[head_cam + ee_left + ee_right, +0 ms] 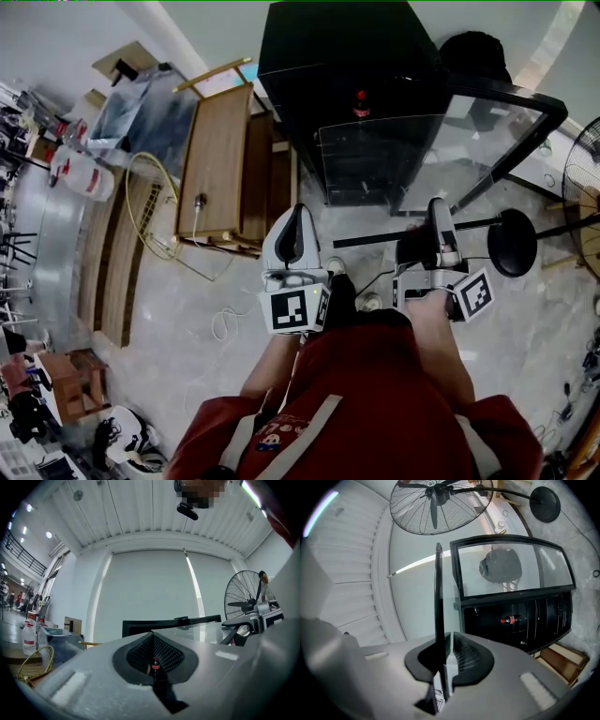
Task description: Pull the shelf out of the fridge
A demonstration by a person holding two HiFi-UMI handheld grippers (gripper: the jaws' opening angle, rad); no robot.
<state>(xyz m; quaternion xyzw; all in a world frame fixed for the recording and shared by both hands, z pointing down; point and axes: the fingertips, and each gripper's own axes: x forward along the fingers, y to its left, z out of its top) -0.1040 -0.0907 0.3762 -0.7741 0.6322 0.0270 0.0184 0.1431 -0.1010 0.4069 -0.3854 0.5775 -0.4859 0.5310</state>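
Note:
The black fridge (pixel 309 84) stands ahead with its glass door (pixel 525 122) swung open to the right. A clear glass shelf (pixel 375 155) with a dark edge hangs in front of the opening, outside the fridge. My right gripper (pixel 437 208) is shut on the shelf's near edge. In the right gripper view the shelf (pixel 438 602) stands edge-on between the pads of that gripper (pixel 446 653). A cola bottle (pixel 510 619) rests inside the fridge. My left gripper (pixel 293 225) is shut on nothing, to the left of the shelf and pointing at the fridge (pixel 168 623).
A wooden table (pixel 217 159) stands left of the fridge, with a yellow hose (pixel 141 202) beside it. A standing fan (pixel 583 178) with a round black base (pixel 513 242) is on the right. White cables (pixel 225 323) lie on the tiled floor.

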